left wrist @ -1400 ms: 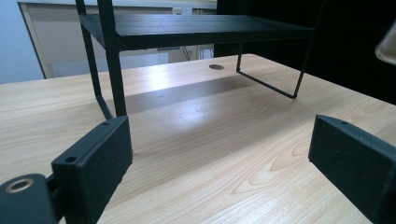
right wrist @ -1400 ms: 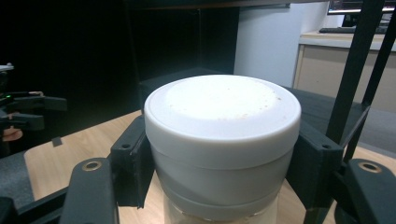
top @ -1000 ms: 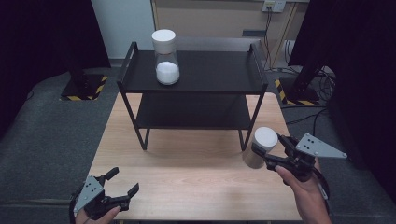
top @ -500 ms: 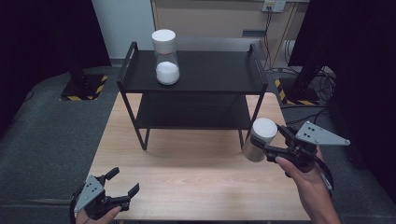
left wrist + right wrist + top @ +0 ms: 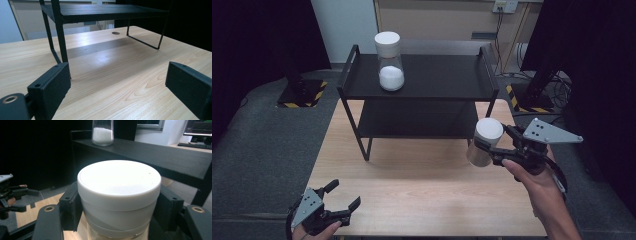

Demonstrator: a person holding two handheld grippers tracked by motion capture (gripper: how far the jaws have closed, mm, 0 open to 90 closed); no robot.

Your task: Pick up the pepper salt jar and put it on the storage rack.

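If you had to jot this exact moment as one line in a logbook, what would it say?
right gripper: shut on white-lidded jar, lifted beside black shelf | left gripper: open, empty, near table edge | second jar: on top shelf

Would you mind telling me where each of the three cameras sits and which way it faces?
High view: above the person's side, looking forward and down on the table and black shelf; both forearms and grippers enter from below.
Left gripper view: low over the table, looking along the open left gripper toward the shelf legs.
Right gripper view: on the right gripper, facing the white-lidded jar it grips, shelf behind.
Shared: the high and right gripper views both show the second jar on the shelf top.
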